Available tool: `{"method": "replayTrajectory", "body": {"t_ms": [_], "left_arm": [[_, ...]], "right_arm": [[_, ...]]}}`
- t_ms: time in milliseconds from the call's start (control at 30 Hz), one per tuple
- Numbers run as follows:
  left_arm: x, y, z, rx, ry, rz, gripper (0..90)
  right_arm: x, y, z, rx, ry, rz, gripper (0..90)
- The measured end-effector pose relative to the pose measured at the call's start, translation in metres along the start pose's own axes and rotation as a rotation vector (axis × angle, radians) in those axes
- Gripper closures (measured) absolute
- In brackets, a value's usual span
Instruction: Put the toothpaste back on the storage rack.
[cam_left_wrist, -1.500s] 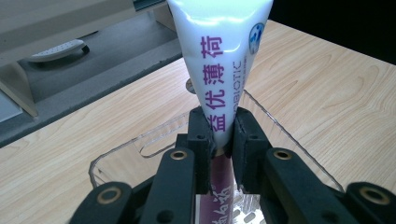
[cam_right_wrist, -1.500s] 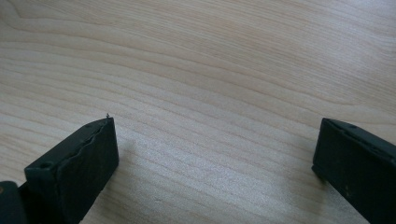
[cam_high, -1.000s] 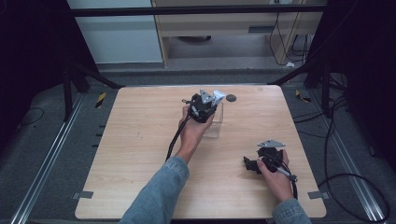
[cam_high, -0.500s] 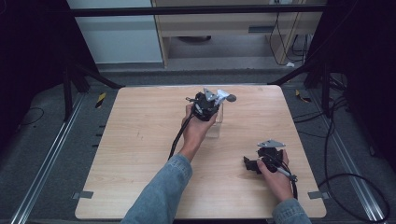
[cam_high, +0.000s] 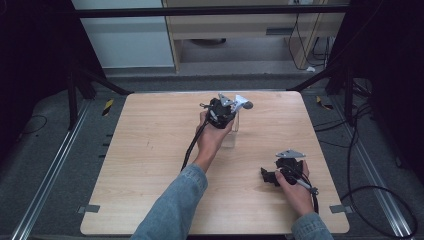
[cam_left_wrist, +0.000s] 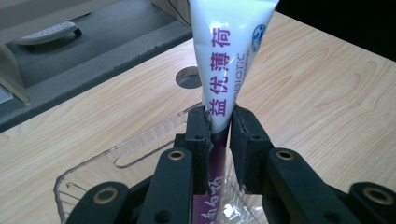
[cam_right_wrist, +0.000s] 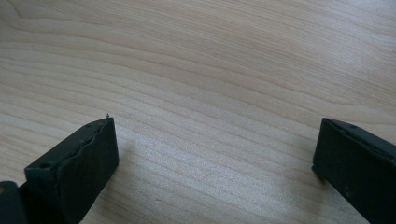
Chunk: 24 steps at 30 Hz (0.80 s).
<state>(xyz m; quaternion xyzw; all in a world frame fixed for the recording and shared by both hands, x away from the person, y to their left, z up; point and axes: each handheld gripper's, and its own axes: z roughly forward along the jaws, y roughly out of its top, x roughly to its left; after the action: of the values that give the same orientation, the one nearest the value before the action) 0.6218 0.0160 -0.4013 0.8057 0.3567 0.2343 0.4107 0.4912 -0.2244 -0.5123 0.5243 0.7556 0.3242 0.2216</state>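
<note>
A: What is the left gripper (cam_left_wrist: 219, 123) holding, and how?

B: Its jaws are pinched on a white tube (cam_left_wrist: 229, 51) with purple print, gripping the narrow lower part while the wide flat end stands above them. A grip there likely keeps the tube steady and upright.

A: Where is the tube?

B: Over a clear plastic box (cam_left_wrist: 116, 154) near the far middle of the wooden table (cam_high: 150, 150), its lower end down inside the box. The box wall would likely prop it up.

A: And the right gripper (cam_right_wrist: 215, 154)?

B: It rests near the table's front right edge, well apart from the box, jaws spread wide with bare wood between them. It seems parked out of the way, since the left hand (cam_high: 212, 137) manages alone
</note>
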Motion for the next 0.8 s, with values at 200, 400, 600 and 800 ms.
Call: {"method": "replayTrajectory", "body": {"t_ms": [200,400,600,800], "left_arm": [[-0.0006,0.0003,-0.0002,-0.002,-0.009,-0.005,76.8],[-0.0014,0.0006,-0.0007,-0.002,-0.011,-0.009,76.8],[-0.0014,0.0006,-0.0013,-0.006,-0.015,-0.008,76.7],[-0.0014,0.0004,-0.0014,-0.01,-0.021,-0.009,76.4]], "right_arm": [[-0.0001,0.0,0.0,0.0,-0.001,-0.002,0.4],[0.0,0.0,0.0,0.0,-0.001,0.0,0.4],[0.0,0.0,0.0,0.0,-0.001,0.0,0.4],[0.0,0.0,0.0,0.0,-0.001,-0.001,0.4]]}}
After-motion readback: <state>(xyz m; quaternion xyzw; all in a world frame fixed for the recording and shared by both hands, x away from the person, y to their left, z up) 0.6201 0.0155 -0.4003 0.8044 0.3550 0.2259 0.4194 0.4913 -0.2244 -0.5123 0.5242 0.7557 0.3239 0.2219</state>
